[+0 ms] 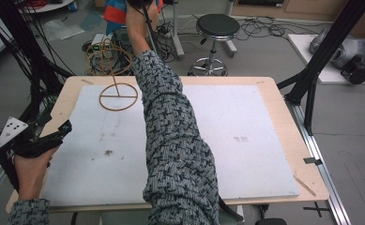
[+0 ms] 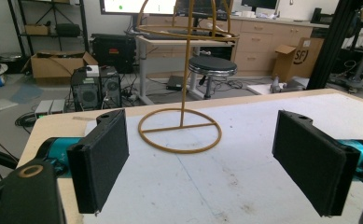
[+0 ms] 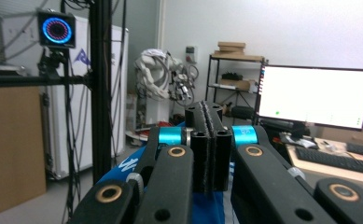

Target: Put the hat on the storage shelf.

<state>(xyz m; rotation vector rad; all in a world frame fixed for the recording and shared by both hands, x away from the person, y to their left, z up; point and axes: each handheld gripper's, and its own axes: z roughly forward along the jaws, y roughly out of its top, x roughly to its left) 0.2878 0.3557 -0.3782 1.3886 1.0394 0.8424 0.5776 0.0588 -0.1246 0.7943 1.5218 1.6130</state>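
We see a wooden table (image 1: 283,122) with a pale grey mat (image 1: 246,154) laid over most of its top. Near the far left corner of the mat stands a yellow wire stand (image 1: 117,96): a round base ring with a bar across it, a thin upright post rising from that bar, and a second ring high on the post. In the left gripper view the wire stand (image 2: 181,133) stands upright straight ahead of the jaws and well apart from them.

The left gripper (image 1: 49,133) rests at the near left edge of the table, held in the person's left hand (image 1: 30,168), pointing toward the wire stand. In its own view the left gripper (image 2: 202,158) has its jaws spread wide, with nothing between the two black pads but the bare mat.

The right arm in a patterned grey sleeve (image 1: 175,140) reaches up and across the table, past its far edge. The right hand (image 1: 140,18) sits at the top edge of the high view, and what it carries is hard to make out there. In its own view the right gripper (image 3: 209,147) has its jaws pressed fully together, pad against pad, gripping nothing. It is pointing level into the room, toward a lit monitor (image 3: 315,95) and a shelf (image 3: 235,79).
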